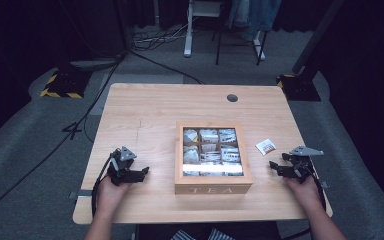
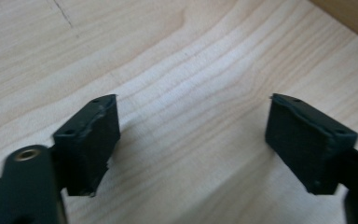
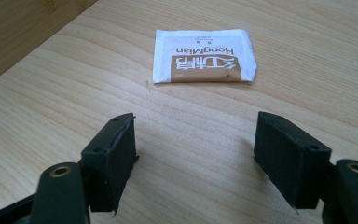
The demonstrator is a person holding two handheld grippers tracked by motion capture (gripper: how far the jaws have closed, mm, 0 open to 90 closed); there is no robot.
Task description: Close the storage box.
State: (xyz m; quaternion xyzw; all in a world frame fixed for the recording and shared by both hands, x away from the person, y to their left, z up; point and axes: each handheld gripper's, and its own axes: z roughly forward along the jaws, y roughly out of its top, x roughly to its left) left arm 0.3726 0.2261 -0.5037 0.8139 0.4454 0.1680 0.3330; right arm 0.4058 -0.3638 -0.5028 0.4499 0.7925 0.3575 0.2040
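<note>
A wooden tea box [image 1: 213, 189] marked TEA stands mid-table, its lid shut and its compartments holding several tea bags under the glass. One white-and-brown tea sachet [image 1: 265, 146] [image 3: 204, 56] lies flat on the table to the box's right. My right gripper [image 1: 277, 167] [image 3: 195, 161] rests near the front right of the table, open and empty, a short way from the sachet. Left of the box, my left gripper [image 1: 141, 173] [image 2: 193, 144] lies on the table, jaws wide apart over bare wood.
The table [image 1: 145, 110] has a round cable hole [image 1: 232, 98] at the back. The box's side wall [image 3: 23, 32] rises at the left of the right gripper view. Cables and stands [image 1: 65, 82] crowd the floor beyond the table.
</note>
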